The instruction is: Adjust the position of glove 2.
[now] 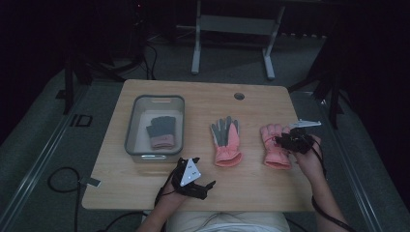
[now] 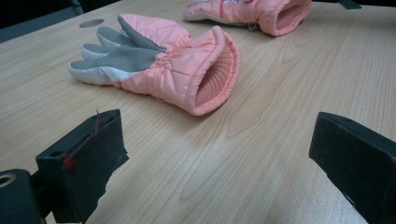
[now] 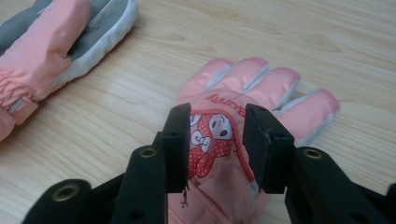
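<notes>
Your right tool sits over the puffy pink cartoon-patch glove, jaws a narrow gap apart around the red patch; you cannot tell if they pinch it. That glove lies at 3 o'clock on the pale wooden worktop. Your left tool is spread wide and holds nothing, with the soft pink-and-grey padded glove at its 12 o'clock. A small dark knit glove rests in the clear plastic bin at 9 o'clock. The room is dark.

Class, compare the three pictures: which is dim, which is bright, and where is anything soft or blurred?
High view: dim, the surroundings nearly black, the table muted. Left gripper view: bright, the near glove sharp, the near jaws soft. Right gripper view: bright, the cartoon-patch glove slightly blurred.
</notes>
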